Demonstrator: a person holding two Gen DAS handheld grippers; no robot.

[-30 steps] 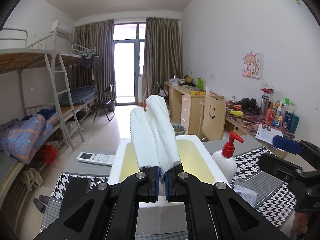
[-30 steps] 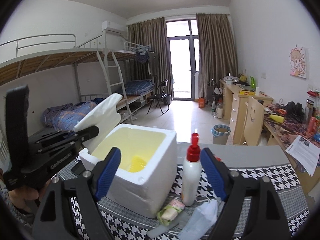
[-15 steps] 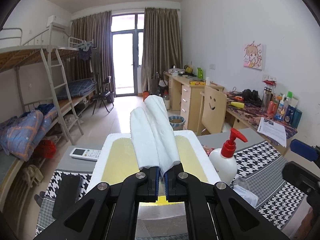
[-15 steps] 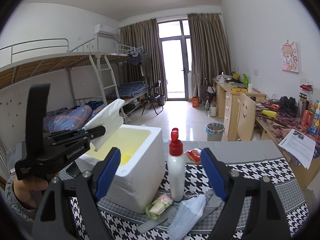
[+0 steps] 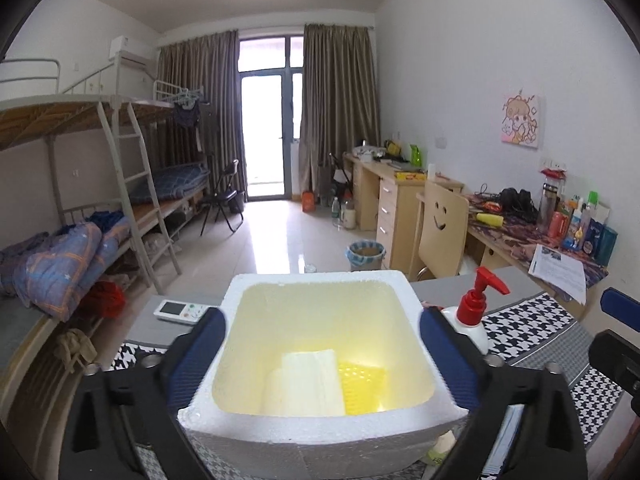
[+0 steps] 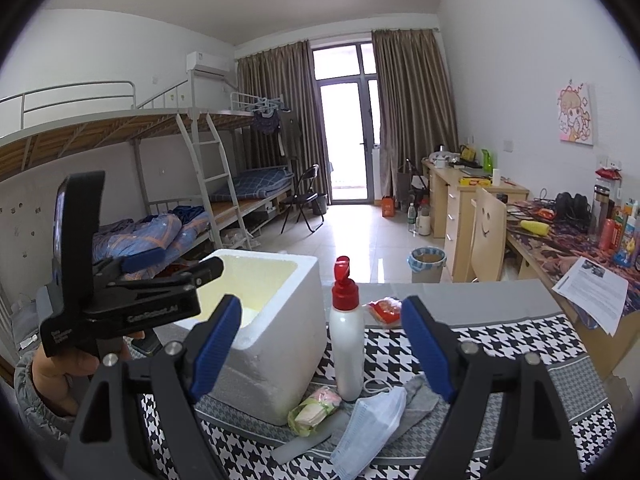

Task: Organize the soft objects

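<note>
Deposit step: white folded towel [image 5: 308, 384] lies inside the white foam box [image 5: 320, 436]; left gripper [image 5: 320, 344] released, right gripper [image 6: 320, 344] spread empty. Next, probably the blue face mask [image 6: 368, 420].

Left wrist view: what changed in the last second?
The left gripper let go of the white towel; its jaws now stand wide open, and the towel lies at the bottom of the foam box. The right gripper stayed open and empty, and the pump bottle did not move.
</note>
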